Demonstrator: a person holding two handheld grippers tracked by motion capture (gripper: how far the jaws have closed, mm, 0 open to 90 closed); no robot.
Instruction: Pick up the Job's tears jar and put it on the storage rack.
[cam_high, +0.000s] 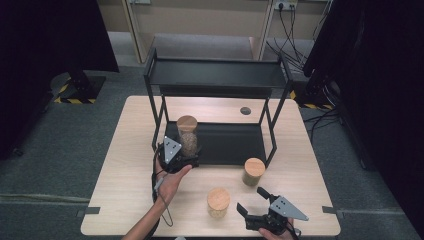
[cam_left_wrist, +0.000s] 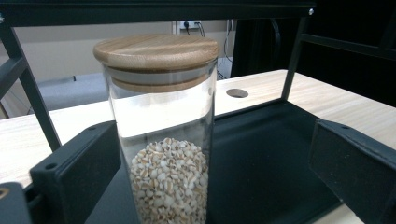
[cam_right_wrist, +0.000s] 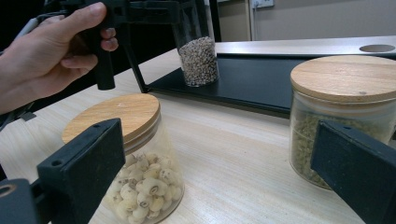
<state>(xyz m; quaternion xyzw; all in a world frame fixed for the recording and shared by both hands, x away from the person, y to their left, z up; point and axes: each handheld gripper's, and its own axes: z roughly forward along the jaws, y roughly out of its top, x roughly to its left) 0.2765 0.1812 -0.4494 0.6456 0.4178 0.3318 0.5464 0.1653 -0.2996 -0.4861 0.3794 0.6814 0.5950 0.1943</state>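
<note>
Standing on the rack's lower shelf (cam_high: 235, 142), the tall grain jar (cam_left_wrist: 163, 140) looks glass: rigid, slippery, breakable. Left gripper (cam_high: 181, 156) released, jaws straddling mid-body; right gripper (cam_high: 252, 200) released.

Both grippers are black with blocky jaws, grey three-cornered top plates and trailing black cables.

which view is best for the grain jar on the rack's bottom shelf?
Left gripper view: the grain jar stands close between the open jaws, lid and grains sharp. High view shows it small; right gripper view shows its lower part far off.
</note>
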